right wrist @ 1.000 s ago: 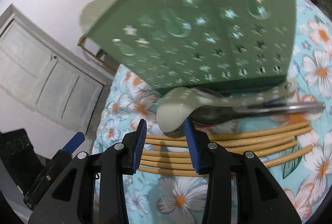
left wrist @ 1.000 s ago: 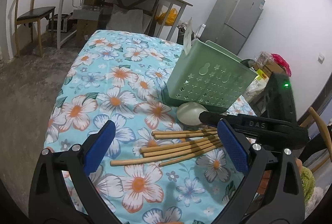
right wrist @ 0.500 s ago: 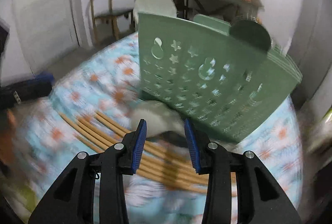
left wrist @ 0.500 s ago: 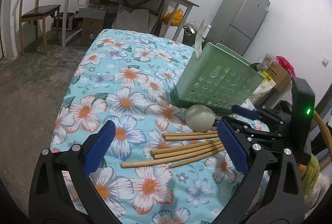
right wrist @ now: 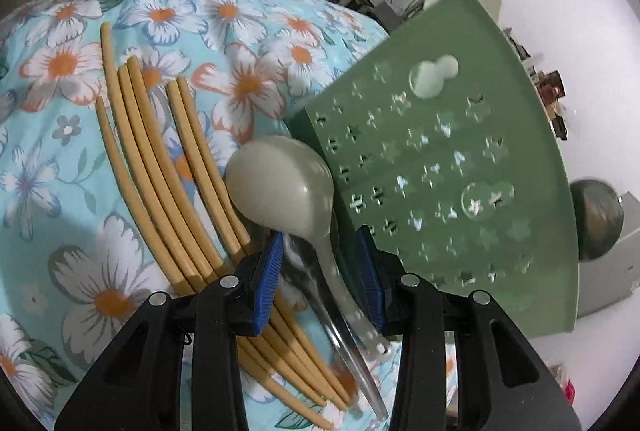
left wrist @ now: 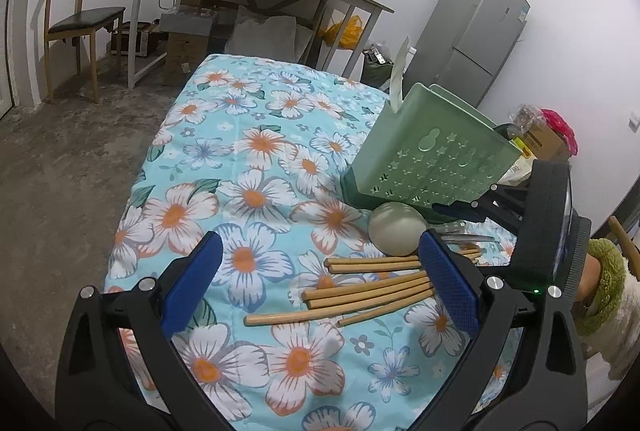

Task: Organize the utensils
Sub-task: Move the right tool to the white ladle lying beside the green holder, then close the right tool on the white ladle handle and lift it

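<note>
Floral-clothed tabletop [left wrist: 256, 159] carrying, toward its right edge, a green perforated basket [left wrist: 432, 159], pale spoon [left wrist: 396, 233], metal spoon [right wrist: 340, 315] and wooden chopsticks [left wrist: 372, 291].

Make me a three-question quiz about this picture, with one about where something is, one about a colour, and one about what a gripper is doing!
1. Where is the pale spoon?
A. inside the basket
B. on the cloth beside the basket
C. on the floor

2. What colour is the basket?
A. green
B. red
C. yellow

3. How is the left gripper?
A. shut on a chopstick
B. shut on the spoon
C. open, holding nothing

Answers:
1 B: the pale spoon lies on the floral cloth, next to the basket.
2 A: its star-holed wall is green.
3 C: the left gripper has its fingers wide apart above the chopsticks.
</note>
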Demonstrator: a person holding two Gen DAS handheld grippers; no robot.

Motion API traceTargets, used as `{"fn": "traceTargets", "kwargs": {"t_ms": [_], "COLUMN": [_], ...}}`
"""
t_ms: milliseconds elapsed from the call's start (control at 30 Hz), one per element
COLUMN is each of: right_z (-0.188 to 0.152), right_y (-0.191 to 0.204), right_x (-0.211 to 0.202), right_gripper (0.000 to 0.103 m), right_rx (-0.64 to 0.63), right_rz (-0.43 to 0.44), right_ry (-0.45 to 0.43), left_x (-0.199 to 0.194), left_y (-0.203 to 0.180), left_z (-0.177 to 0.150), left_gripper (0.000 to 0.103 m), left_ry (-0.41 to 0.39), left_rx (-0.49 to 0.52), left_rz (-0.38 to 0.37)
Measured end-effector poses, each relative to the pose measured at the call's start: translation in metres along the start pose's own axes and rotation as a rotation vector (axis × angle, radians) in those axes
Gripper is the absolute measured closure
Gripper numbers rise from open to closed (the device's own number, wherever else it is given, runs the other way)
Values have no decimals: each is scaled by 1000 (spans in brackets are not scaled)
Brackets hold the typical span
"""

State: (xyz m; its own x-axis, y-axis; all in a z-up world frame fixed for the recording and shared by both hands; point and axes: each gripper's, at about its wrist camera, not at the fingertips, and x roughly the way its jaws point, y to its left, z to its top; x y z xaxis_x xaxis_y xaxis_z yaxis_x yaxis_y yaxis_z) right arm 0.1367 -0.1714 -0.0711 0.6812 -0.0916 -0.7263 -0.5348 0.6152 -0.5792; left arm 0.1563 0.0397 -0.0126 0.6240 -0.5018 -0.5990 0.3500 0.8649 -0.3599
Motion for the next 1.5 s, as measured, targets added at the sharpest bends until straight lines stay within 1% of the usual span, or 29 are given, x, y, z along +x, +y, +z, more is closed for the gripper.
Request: {"fn": "traceTargets", "kwargs": {"t_ms": [67, 167, 367, 400, 433, 567, 667, 733, 900, 1033, 1200, 1300, 1400, 1500], "right_z": [5, 11, 24, 28, 27, 35, 39, 43, 48, 38, 18, 2, -21, -42], "right_y": [-3, -5, 0, 1, -1, 5, 9, 10, -1, -17, -38, -51, -67, -78], "right_x": [-1, -3, -3, -3, 0, 5, 4, 4, -9, -34, -76, -101, -125, -140], "right_gripper": [65, 65, 66, 67, 72, 80, 87, 95, 96, 98, 98, 98, 98, 98], "right_rx": [31, 60, 90, 93, 94, 79, 65, 66, 150, 234, 353, 438, 556, 665], "right_rz": [7, -7, -23, -30, -32, -55, -105, -144, -187, -215, -267, -310, -345, -352], "right_ry": [-24, -54, -107, -120, -123, -128, -143, -163, -192, -231, -283, -308, -323, -333], "left_x": [2, 2, 3, 3, 3, 2, 1, -1, -7, -15, -22, -24, -24, -21], "left_y": [0, 0, 1, 1, 1, 3, 4, 5, 5, 0, -12, -23, -35, -46], "left_z": [0, 0, 1, 2, 2, 3, 3, 2, 2, 1, 0, 0, 0, 1], "left_gripper": [8, 8, 8, 8, 8, 8, 8, 8, 8, 8, 8, 8, 8, 8], "left_ry": [9, 10, 12, 13, 14, 19, 22, 23, 13, -6, -28, -29, -32, -34], "left_rx": [-4, -3, -13, -16, -19, -19, -24, -29, -27, -11, 9, 31, 53, 65], "left_rz": [-2, -5, -7, -8, -8, -4, -4, -2, 17, 21, 1, -11, -22, -40]}}
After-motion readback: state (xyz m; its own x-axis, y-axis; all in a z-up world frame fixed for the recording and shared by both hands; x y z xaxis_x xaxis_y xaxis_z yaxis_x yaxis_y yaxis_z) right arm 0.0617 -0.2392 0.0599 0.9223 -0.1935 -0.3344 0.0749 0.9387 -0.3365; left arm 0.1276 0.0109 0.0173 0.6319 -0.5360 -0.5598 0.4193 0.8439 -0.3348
